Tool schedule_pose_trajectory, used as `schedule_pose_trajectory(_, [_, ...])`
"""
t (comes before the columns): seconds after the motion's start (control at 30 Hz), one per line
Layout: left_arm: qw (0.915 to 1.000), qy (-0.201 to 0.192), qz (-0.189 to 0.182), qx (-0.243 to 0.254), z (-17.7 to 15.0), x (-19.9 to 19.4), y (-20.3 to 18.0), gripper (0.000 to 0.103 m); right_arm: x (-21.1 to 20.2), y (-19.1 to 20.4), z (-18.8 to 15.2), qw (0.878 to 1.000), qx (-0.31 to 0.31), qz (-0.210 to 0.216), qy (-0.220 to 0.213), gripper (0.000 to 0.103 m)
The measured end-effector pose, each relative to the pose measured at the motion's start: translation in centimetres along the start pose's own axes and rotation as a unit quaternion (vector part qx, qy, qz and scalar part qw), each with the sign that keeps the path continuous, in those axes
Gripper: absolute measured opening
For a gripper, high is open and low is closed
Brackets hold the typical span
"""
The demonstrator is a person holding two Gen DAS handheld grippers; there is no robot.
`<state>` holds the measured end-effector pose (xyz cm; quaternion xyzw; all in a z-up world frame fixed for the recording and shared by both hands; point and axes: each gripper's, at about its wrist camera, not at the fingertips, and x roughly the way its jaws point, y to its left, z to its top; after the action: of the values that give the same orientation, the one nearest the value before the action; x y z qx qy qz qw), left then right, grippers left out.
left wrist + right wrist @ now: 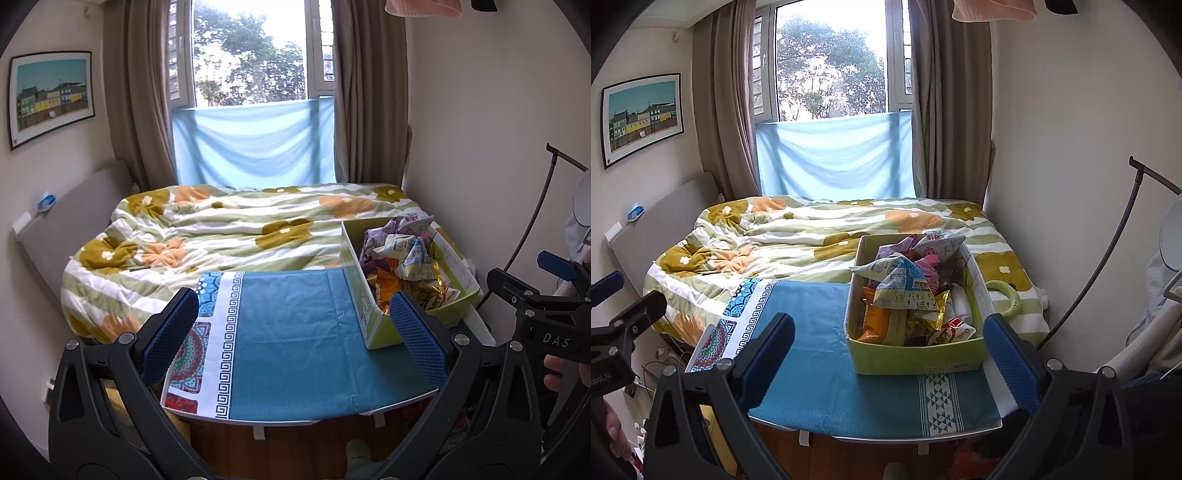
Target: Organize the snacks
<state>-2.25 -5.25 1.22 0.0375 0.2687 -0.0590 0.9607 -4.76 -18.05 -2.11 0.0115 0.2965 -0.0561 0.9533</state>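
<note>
Bedroom; teal-clothed table against bed; snack box on it; both claws wide, empty.

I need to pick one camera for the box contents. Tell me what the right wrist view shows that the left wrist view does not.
Only the right wrist view shows the green ring on the bed beside the box, and the white patterned band on the cloth. Only the left wrist view shows the right gripper from the side. Both share the box of snacks, blue cloth, bed, window and picture.
</note>
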Motion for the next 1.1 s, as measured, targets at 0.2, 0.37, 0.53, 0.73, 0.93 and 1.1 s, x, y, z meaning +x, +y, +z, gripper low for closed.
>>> schedule_pose_trajectory(0.2, [1.0000, 0.002, 0.001, -0.001, -0.1, 0.2, 0.0, 0.103, 0.2, -0.1, -0.2, 1.000, 0.004, -0.001, 0.002, 0.102])
schedule_pose_trajectory(0.37, [1.0000, 0.003, -0.002, -0.003, -0.1, 0.2, 0.1, 0.103, 0.3, -0.1, -0.2, 1.000, 0.004, 0.000, 0.003, 0.102])
schedule_pose_trajectory(0.53, [0.9999, 0.006, -0.001, -0.008, -0.1, 0.4, 0.2, 0.103, 0.3, -0.1, -0.1, 1.000, 0.005, -0.001, 0.003, 0.102])
schedule_pose_trajectory(0.73, [0.9999, 0.012, 0.000, -0.012, -0.1, 0.6, 0.3, 0.103, 0.3, -0.2, -0.2, 1.000, 0.004, 0.000, 0.002, 0.102])
schedule_pose_trajectory(0.93, [0.9993, 0.020, -0.013, -0.029, -0.1, 1.0, 0.7, 0.103, 0.4, -0.2, -0.2, 1.000, 0.005, 0.001, 0.005, 0.102])
schedule_pose_trajectory(1.1, [0.9994, 0.018, 0.000, -0.031, -0.2, 1.0, 1.0, 0.103, 0.3, 0.2, -0.2, 1.000, 0.006, 0.003, 0.006, 0.102])
